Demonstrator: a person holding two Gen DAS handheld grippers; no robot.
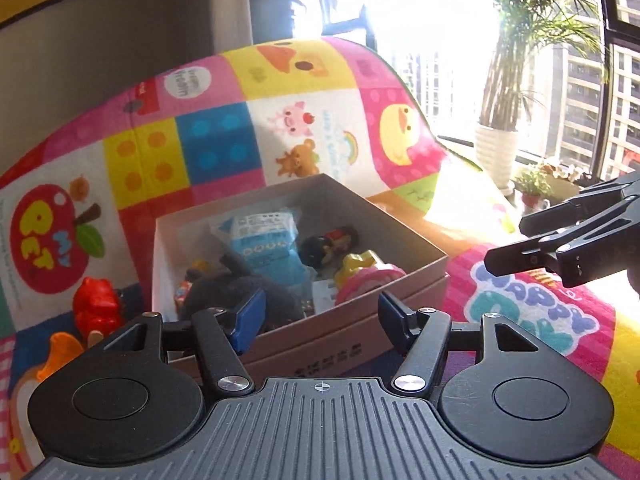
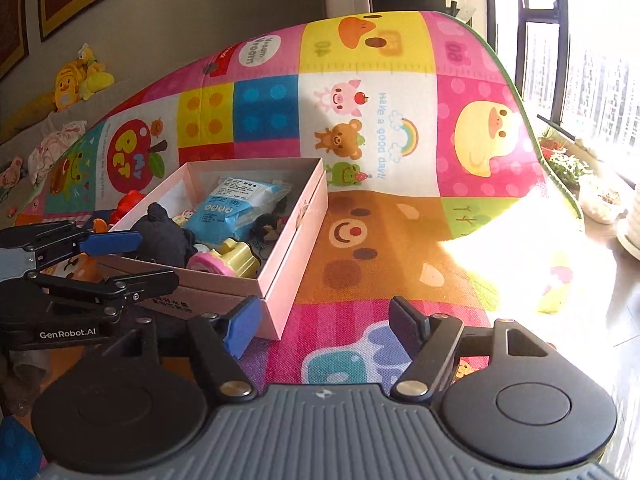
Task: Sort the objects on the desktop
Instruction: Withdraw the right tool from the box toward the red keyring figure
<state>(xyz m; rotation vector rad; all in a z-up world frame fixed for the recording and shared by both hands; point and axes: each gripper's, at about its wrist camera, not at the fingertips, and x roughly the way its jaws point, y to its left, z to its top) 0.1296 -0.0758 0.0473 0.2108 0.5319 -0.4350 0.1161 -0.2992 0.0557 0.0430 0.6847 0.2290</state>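
Note:
An open cardboard box sits on a colourful play mat. It holds a blue packet, a dark plush toy, a pink and yellow toy and a small dark figure. My left gripper is open and empty at the box's near edge. My right gripper is open and empty, over the mat right of the box.
A red toy and an orange toy lie on the mat left of the box. The mat curls up behind the box. A potted plant stands by the window at the right.

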